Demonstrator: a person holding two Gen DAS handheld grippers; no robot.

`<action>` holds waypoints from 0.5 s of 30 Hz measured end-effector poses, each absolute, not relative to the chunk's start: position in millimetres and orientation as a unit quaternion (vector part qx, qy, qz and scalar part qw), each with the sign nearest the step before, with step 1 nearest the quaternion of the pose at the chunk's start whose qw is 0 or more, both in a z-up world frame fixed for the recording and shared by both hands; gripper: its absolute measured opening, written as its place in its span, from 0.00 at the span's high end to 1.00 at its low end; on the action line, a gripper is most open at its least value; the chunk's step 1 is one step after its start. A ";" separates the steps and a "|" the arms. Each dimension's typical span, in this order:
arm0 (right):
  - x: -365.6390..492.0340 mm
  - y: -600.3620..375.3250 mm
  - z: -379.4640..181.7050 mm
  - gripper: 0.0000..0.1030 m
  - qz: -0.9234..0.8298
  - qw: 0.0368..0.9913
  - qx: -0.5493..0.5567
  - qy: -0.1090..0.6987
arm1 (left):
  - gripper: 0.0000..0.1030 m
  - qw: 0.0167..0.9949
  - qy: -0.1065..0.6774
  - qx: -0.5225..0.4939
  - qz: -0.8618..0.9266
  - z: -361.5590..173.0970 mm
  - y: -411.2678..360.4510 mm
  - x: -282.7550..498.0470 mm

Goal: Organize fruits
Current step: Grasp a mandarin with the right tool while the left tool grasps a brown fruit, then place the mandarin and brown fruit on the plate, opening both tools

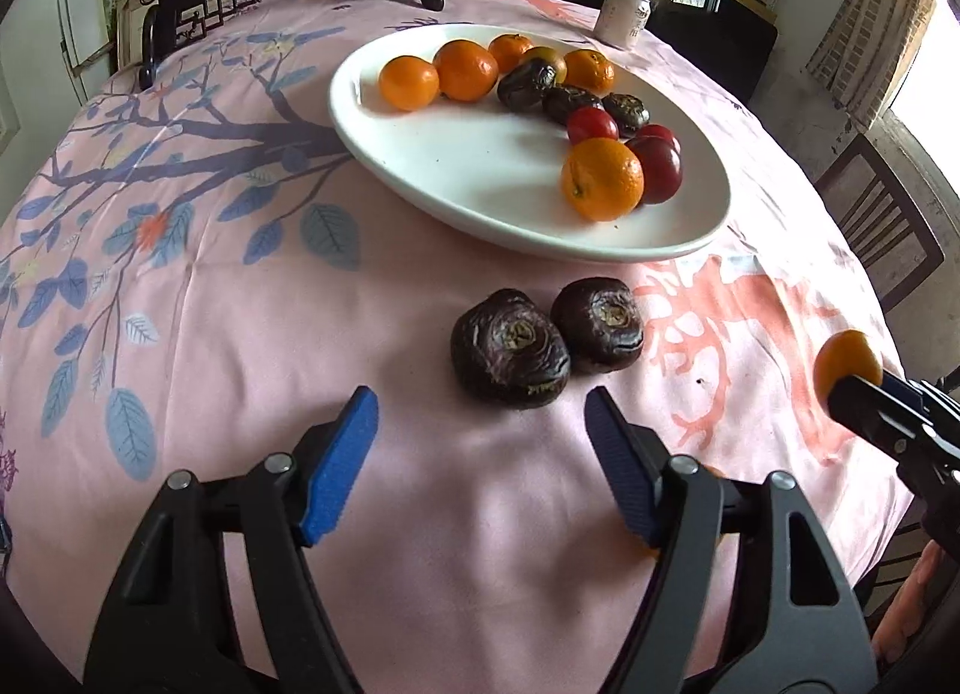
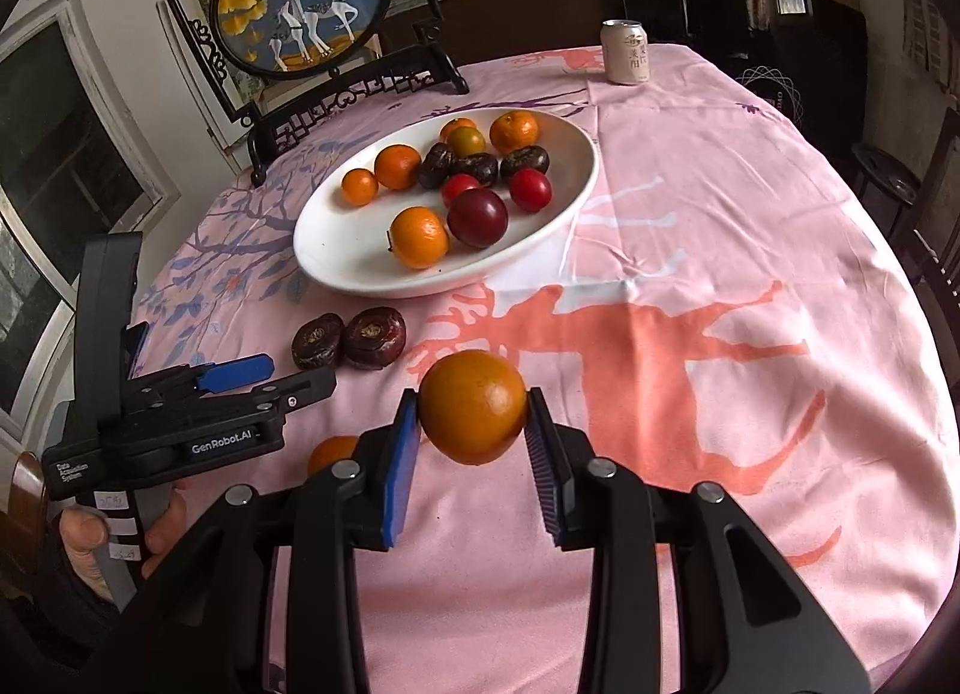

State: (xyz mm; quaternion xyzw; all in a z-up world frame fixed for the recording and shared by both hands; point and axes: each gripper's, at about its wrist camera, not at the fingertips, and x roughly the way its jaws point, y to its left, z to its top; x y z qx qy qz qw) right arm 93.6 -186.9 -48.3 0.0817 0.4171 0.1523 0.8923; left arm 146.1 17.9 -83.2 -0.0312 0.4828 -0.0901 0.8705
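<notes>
A white oval plate (image 1: pixel 456 178) (image 2: pixel 336 256) holds several oranges, dark chestnuts and red plums. Two dark water chestnuts (image 1: pixel 510 349) (image 2: pixel 347 340) lie on the pink cloth just in front of it. My left gripper (image 1: pixel 480 424) (image 2: pixel 252 379) is open and empty, just short of the two chestnuts. My right gripper (image 2: pixel 474 412) is shut on an orange (image 2: pixel 473 406) and holds it above the cloth; that orange also shows at the right edge of the left wrist view (image 1: pixel 846 361). Another orange (image 2: pixel 330 451) lies on the cloth, partly hidden behind the right gripper's left finger.
A white drink can (image 2: pixel 625 51) (image 1: pixel 623 16) stands at the far side of the table. A framed round deer picture on a dark stand (image 2: pixel 300 4) is at the back left. Dark chairs (image 1: pixel 882 226) stand around the table's right edge.
</notes>
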 end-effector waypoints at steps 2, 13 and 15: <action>91.9 -189.6 -45.8 0.65 0.155 0.893 0.088 0.413 | 0.39 0.870 0.481 -0.033 -0.103 -82.8 16.7 150.2; 89.5 -186.0 -40.4 0.65 0.165 0.892 0.094 0.410 | 0.60 0.876 0.464 -0.033 -0.126 -80.4 13.8 146.0; 89.1 -183.3 -39.4 0.65 0.168 0.892 0.091 0.410 | 0.60 0.881 0.454 -0.034 -0.125 -74.3 15.2 135.5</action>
